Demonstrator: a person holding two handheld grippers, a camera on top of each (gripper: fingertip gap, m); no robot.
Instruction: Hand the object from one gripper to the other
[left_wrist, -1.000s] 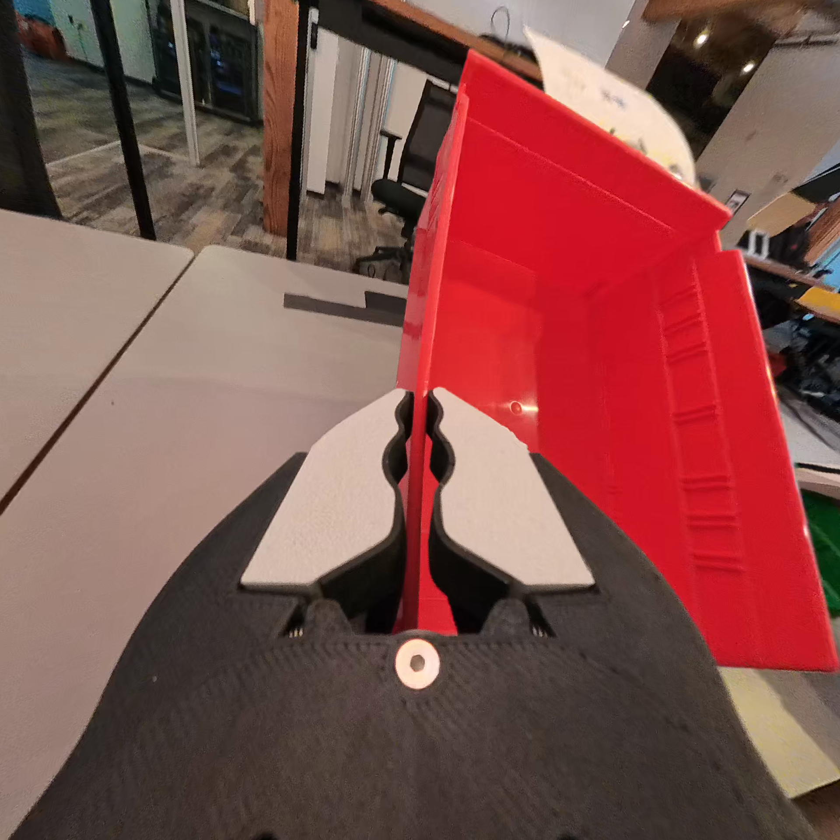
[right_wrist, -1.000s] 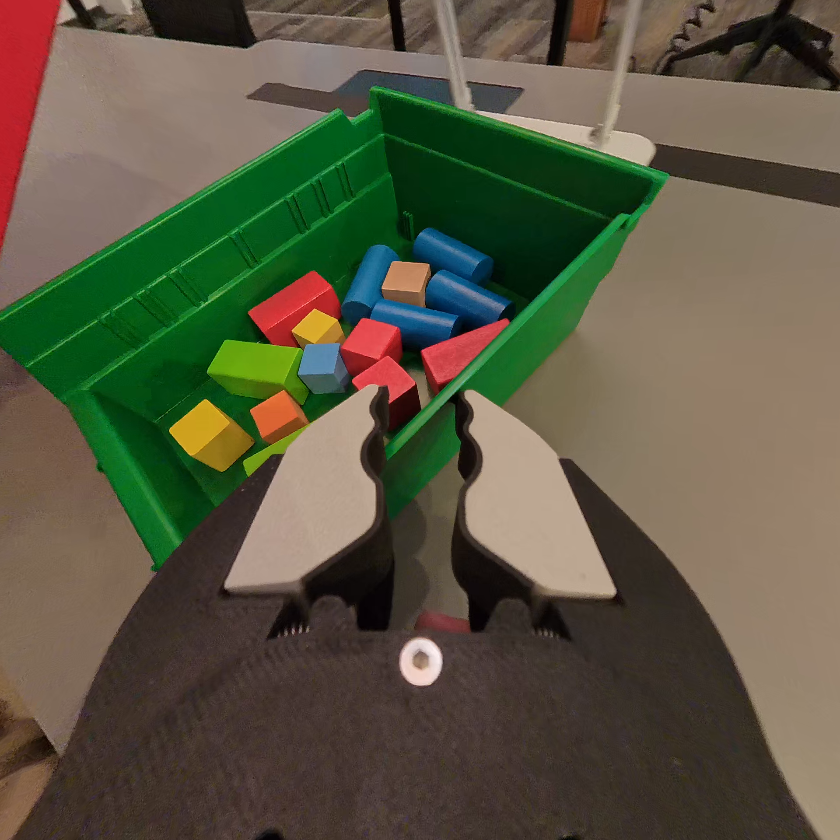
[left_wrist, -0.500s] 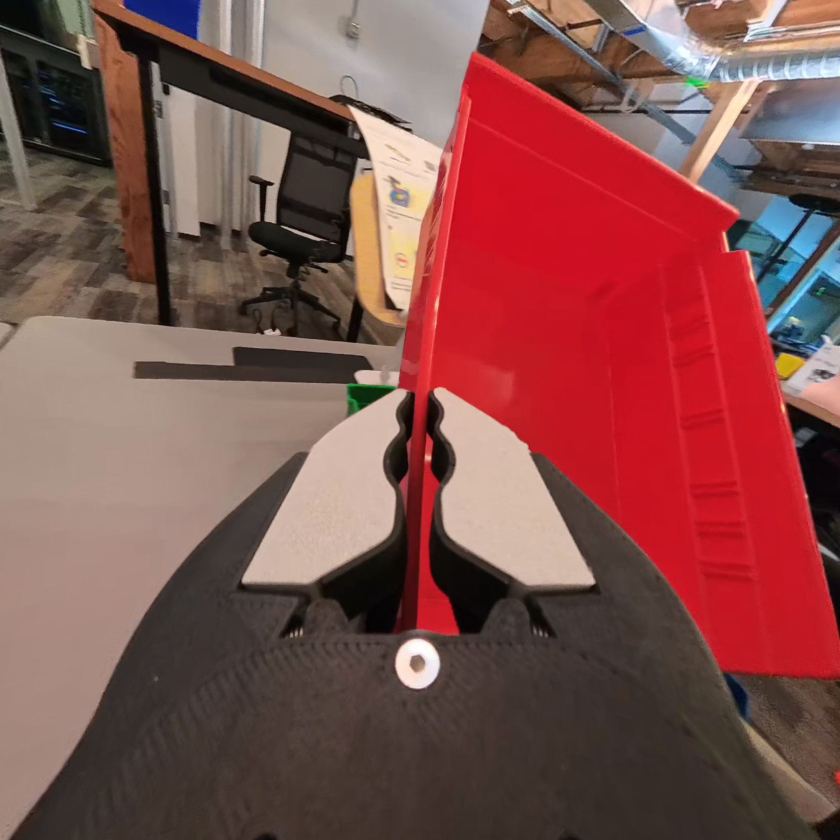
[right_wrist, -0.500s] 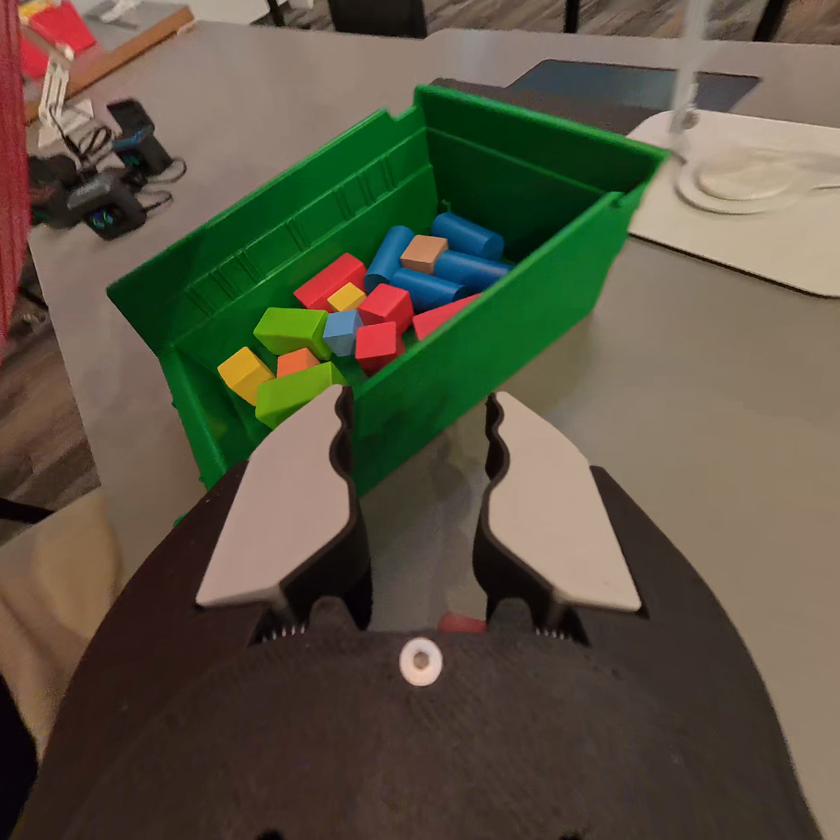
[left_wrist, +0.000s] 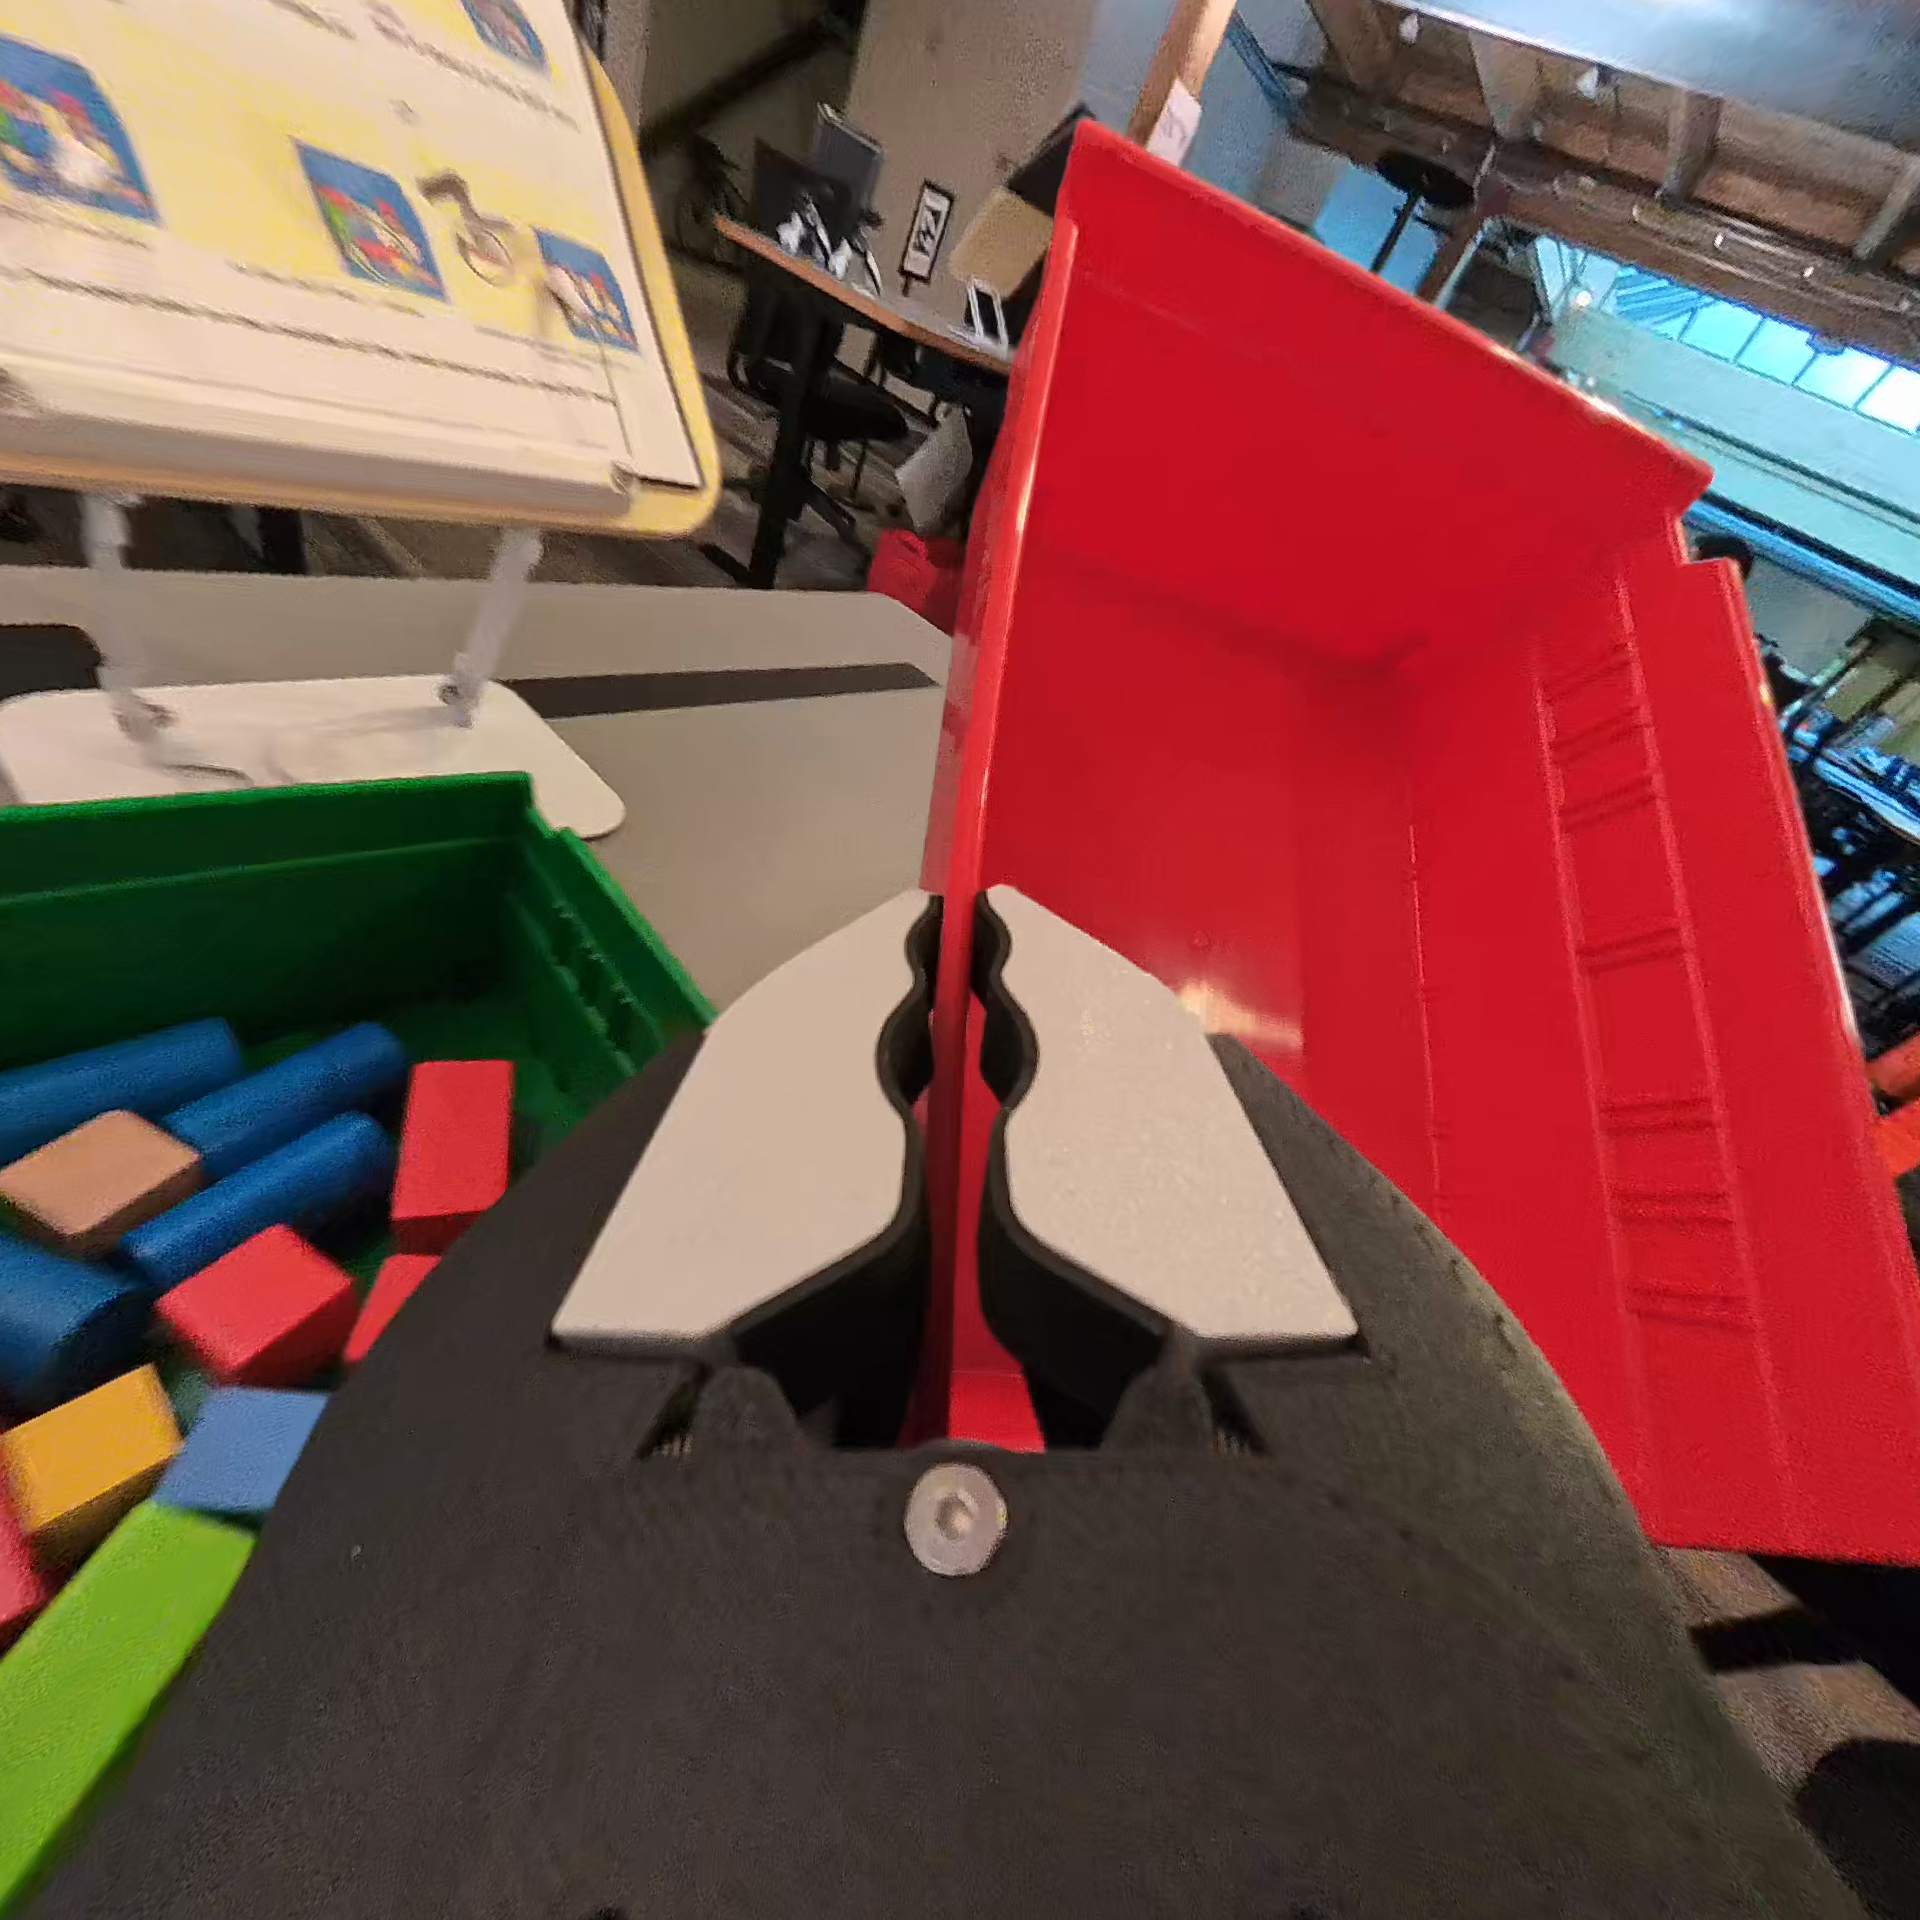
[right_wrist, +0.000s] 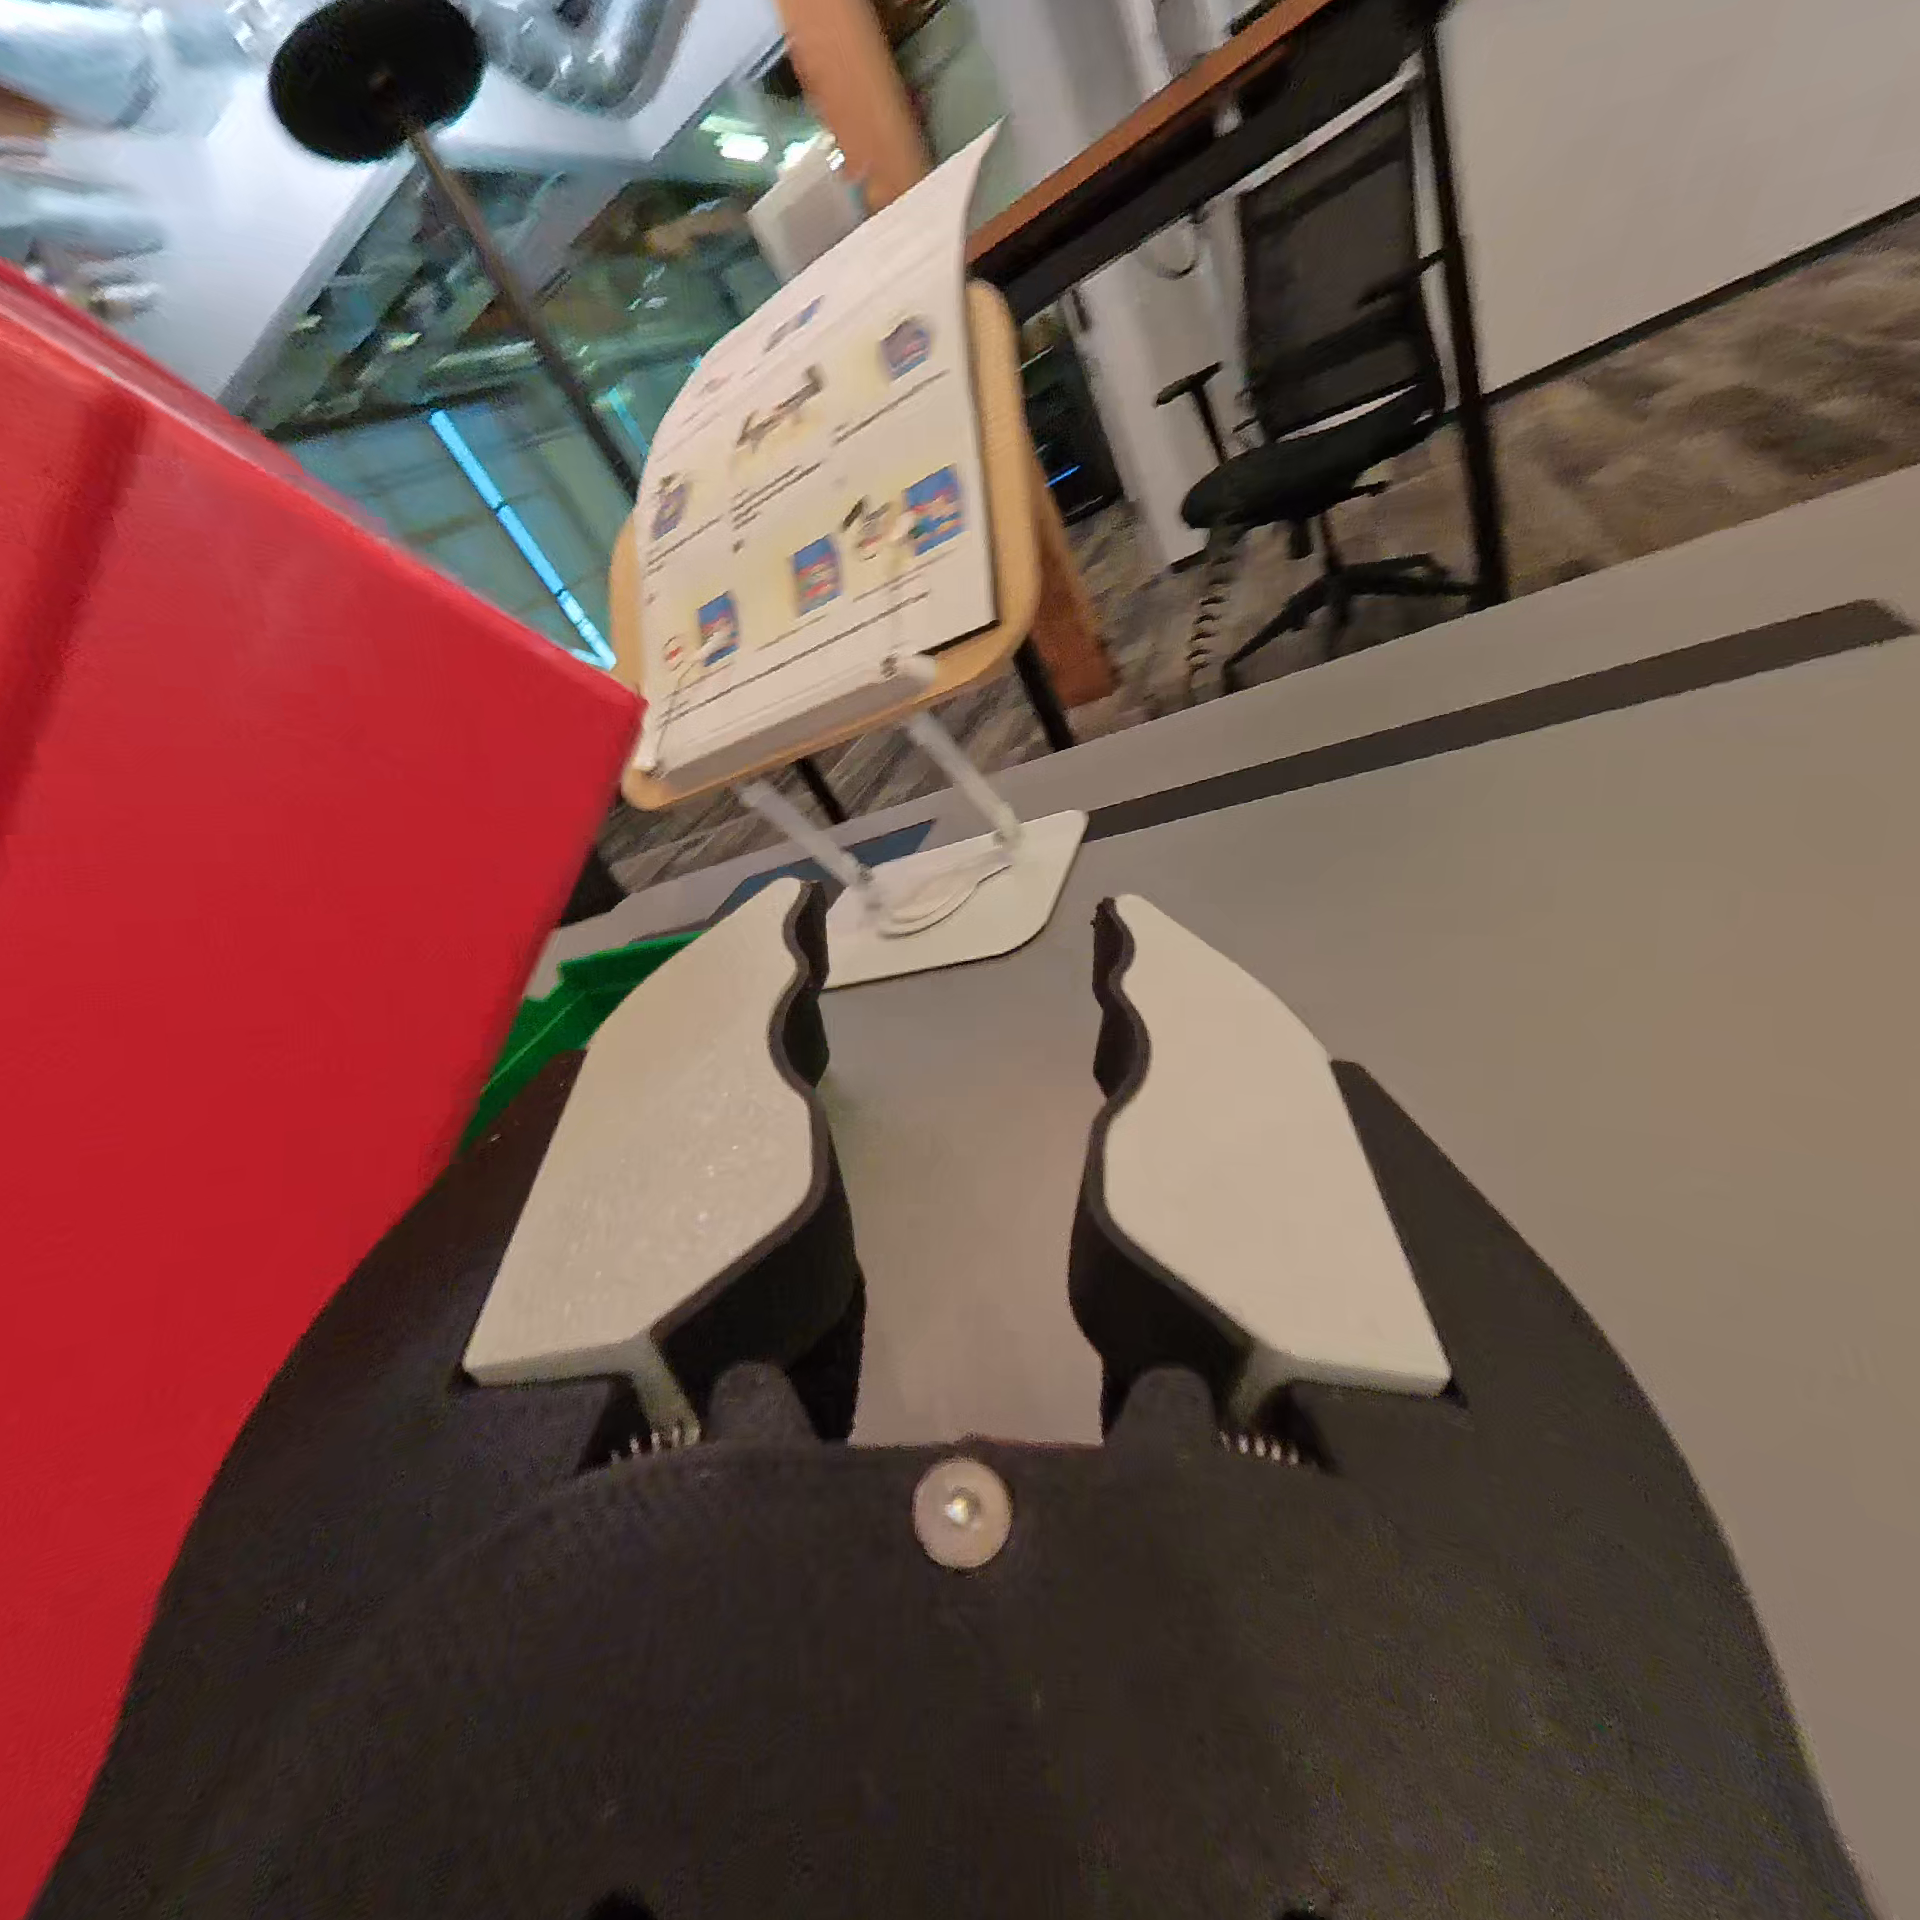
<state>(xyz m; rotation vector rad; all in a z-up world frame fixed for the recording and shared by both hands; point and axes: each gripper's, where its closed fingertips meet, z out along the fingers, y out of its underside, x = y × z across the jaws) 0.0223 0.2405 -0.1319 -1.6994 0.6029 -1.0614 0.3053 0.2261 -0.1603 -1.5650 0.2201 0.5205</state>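
Between left tool (left_wrist: 954, 914) fingers, red bin (left_wrist: 1351, 790) wall

The right gripper (right_wrist: 956, 914) is seen with its fingers spread and nothing between them, above the grey table (right_wrist: 1507, 935). The red bin (right_wrist: 260, 779) is seen at nine o'clock. A sliver of green bin (right_wrist: 561, 1013) is glimpsed beside it. A document stand (right_wrist: 831, 540) is placed at twelve o'clock.
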